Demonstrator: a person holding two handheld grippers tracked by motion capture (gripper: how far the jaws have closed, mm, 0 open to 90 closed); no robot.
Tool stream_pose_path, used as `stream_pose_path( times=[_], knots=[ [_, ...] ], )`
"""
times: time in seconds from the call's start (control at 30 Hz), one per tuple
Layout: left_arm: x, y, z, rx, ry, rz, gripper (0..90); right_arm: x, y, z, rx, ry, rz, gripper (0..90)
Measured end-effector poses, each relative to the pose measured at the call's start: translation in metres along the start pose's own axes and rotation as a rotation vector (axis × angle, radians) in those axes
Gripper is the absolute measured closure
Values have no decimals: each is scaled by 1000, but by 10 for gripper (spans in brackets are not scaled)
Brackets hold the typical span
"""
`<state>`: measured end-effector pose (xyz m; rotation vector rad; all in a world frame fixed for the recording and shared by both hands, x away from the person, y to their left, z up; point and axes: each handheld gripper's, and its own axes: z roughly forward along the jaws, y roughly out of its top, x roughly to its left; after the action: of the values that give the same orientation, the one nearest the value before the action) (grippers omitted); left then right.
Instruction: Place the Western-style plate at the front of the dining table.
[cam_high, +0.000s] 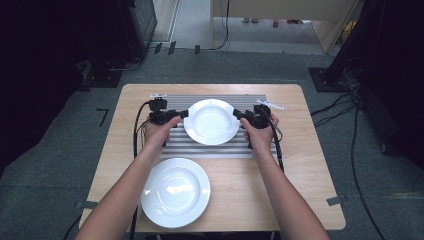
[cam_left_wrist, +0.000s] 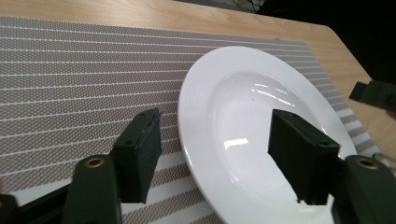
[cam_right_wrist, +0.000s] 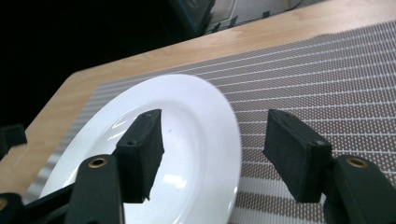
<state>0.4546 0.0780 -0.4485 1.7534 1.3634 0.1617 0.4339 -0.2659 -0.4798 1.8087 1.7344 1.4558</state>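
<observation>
A white plate (cam_high: 211, 121) lies on a grey striped placemat (cam_high: 175, 147) spread over the far half of the wooden surface (cam_high: 310, 165). The mat's far edge runs close to the surface's far edge, and bare wood shows along its left and right sides.

The left tongs (cam_high: 181, 114) sit at the plate's left rim. In the left gripper view the left tongs (cam_left_wrist: 215, 158) stand apart, straddling the rim: one jaw over the mat outside the plate, the other over the plate's well. Whether either jaw touches the plate cannot be told.

The right tongs (cam_high: 239, 115) sit at the plate's right rim. In the right gripper view the right tongs (cam_right_wrist: 212, 156) are likewise apart across the rim, one jaw above the plate (cam_right_wrist: 154, 154), the other over the placemat (cam_right_wrist: 327, 79).

A second white plate (cam_high: 175, 192) rests on bare wood near the surface's near-left corner, just beyond the mat's near edge and well apart from both tongs. The near-right part of the surface is bare wood. Past the far edge lies grey carpet (cam_high: 240, 67) with black cables (cam_high: 350, 125) trailing to the right.
</observation>
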Motion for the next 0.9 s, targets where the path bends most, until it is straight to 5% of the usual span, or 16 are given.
stream_pose_path(
  times=[0.1, 0.3, 0.57, 0.9],
  knots=[
    [1, -5, -18, -4, 9, 24, 259, 10, 1, -14, 6, 24, -74, 343],
    [6, -15, -49, -58, -5, 50, 165, 19, -4, -39, 12, 81, -138, 312],
    [10, -35, -84, -86, -14, 109, 115, 17, -17, -64, 24, 73, -208, 288],
    [18, -63, -112, -104, 18, 99, 98, 10, -26, -94, 13, 53, -272, 259]
  ],
)
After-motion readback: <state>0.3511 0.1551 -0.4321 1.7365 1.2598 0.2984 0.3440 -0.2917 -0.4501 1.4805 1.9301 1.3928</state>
